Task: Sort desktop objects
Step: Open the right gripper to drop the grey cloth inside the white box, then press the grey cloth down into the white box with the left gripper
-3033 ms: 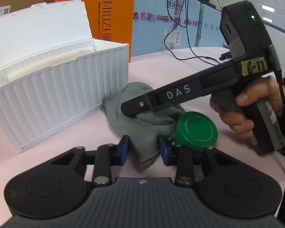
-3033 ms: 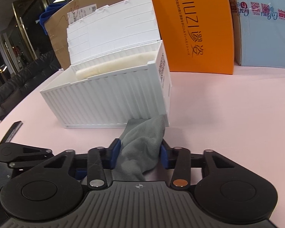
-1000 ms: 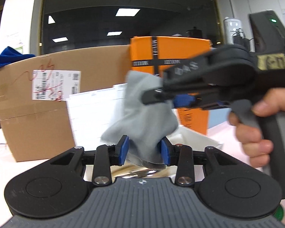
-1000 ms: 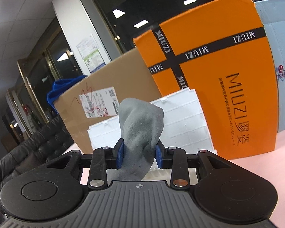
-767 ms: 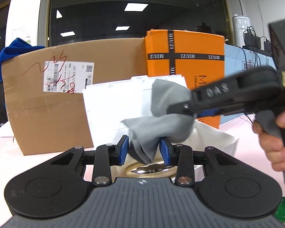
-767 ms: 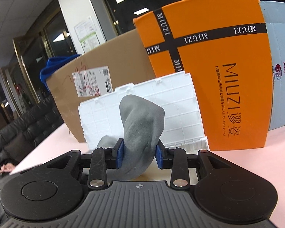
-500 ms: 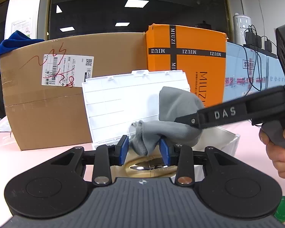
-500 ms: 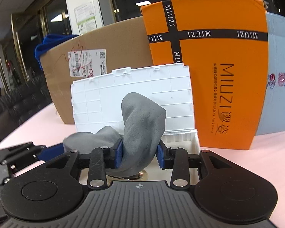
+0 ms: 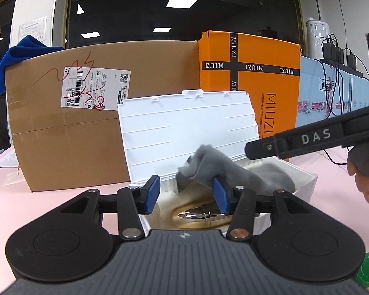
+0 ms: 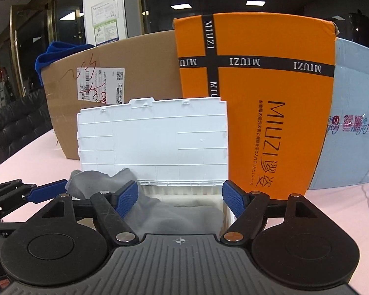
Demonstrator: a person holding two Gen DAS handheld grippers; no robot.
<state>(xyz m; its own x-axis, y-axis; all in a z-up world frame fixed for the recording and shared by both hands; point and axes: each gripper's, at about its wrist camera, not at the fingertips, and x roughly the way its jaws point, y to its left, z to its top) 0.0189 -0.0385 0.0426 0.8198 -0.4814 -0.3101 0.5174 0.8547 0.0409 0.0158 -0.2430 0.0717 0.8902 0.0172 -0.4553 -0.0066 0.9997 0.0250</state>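
The grey cloth (image 9: 209, 167) lies loosely bunched in the open white ribbed box (image 9: 305, 182), one end humped over the rim; it also shows as the grey cloth (image 10: 160, 209). My left gripper (image 9: 185, 195) is open just in front of the box, and the cloth rests by its right pad, not clamped. My right gripper (image 10: 180, 199) stands open over the box mouth with nothing between its blue pads. The upright white lid (image 10: 152, 142) rises behind. A shiny gold and metal object (image 9: 196, 213) lies in the box bottom. A green round lid (image 9: 367, 270) sits on the table at the lower right.
A brown cardboard box (image 9: 73, 123), an orange MIUZI box (image 10: 258, 98) and a light blue box (image 10: 351, 135) form a wall behind the white box. Black cables (image 9: 337, 86) hang at the far right. The pink tabletop (image 9: 61, 196) extends left and right. A hand (image 9: 366, 177) holds the right gripper.
Both grippers were shut on the grey cloth and carried it up over the white box. Both have opened, and the cloth has dropped into the box.
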